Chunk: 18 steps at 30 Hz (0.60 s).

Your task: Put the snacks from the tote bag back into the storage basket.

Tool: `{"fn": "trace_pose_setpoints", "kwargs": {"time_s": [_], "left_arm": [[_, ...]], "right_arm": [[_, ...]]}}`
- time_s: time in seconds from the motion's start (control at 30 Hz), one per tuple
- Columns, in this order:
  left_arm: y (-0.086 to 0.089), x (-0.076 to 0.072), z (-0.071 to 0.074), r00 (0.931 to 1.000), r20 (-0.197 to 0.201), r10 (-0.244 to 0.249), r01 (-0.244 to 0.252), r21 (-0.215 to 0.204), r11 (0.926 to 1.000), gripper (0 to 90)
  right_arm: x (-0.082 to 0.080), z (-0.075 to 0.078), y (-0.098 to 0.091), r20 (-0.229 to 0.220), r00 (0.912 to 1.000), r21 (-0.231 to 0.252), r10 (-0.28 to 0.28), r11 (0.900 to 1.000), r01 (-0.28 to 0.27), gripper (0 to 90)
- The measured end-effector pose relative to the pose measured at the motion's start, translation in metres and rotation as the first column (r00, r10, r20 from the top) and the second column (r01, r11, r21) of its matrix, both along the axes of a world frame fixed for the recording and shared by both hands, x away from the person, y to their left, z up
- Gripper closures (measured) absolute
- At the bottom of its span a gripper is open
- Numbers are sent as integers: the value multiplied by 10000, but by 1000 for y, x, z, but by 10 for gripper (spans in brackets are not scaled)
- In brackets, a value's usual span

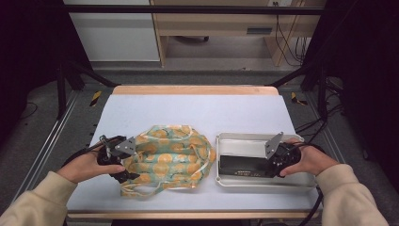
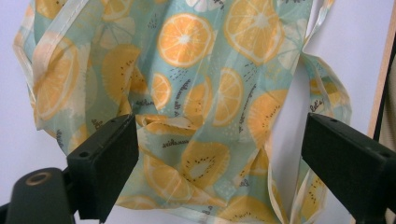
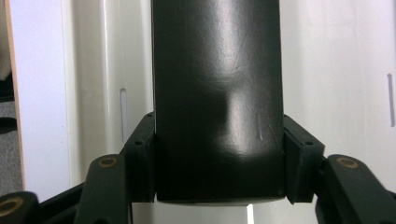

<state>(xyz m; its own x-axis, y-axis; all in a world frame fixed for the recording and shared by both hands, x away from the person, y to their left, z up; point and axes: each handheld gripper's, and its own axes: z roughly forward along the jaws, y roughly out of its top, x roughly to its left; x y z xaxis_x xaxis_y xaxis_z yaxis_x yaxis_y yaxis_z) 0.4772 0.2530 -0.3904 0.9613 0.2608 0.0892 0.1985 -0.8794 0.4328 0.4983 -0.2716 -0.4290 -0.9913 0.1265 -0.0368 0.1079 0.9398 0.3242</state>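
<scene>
right tool [image 3: 219, 196]: jaws clamped on both sides of the black box [image 3: 218, 93], gripping one end of it
black box: lies flat inside the white tray [image 1: 226, 139], long axis across the tray, right hand [image 1: 313, 160] behind the tool
left tool [image 2: 219, 154]: jaws spread wide, nothing between them, poised over the fruit-print bag [image 2: 196, 93]
fruit-print bag: crumpled flat on the tabletop [image 1: 197, 110], just left of the tray, handles loose at its edges; the bag's mouth can't be picked out from here
left hand [image 1: 87, 165]: at the bag's left edge
step: looks like pick-up of the box from the tray, bag not yet gripped
next: likely lift the box clear of the tray wall; left tool needs to pinch a single fabric layer or handle to open the bag before the box goes over
risk: box slipping in the grip if tilted
</scene>
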Motion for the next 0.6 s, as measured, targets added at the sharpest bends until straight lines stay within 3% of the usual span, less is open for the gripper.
{"fn": "trace_pose_setpoints", "kwargs": {"time_s": [0.1,0.3,0.6], "left_arm": [[1,0,0,10000,-8,-9,9,-3,10000,109],[3,0,-1,10000,-35,39,-39,19,10000,109],[5,1,-1,9999,-41,129,-129,-16,9999,109]], "right_arm": [[0,-1,0,0,9998,47,-186,9998,186,397],[-1,0,0,60,9982,245,-604,9979,602,218],[-3,2,1,269,9949,243,-975,9950,969,119]]}}
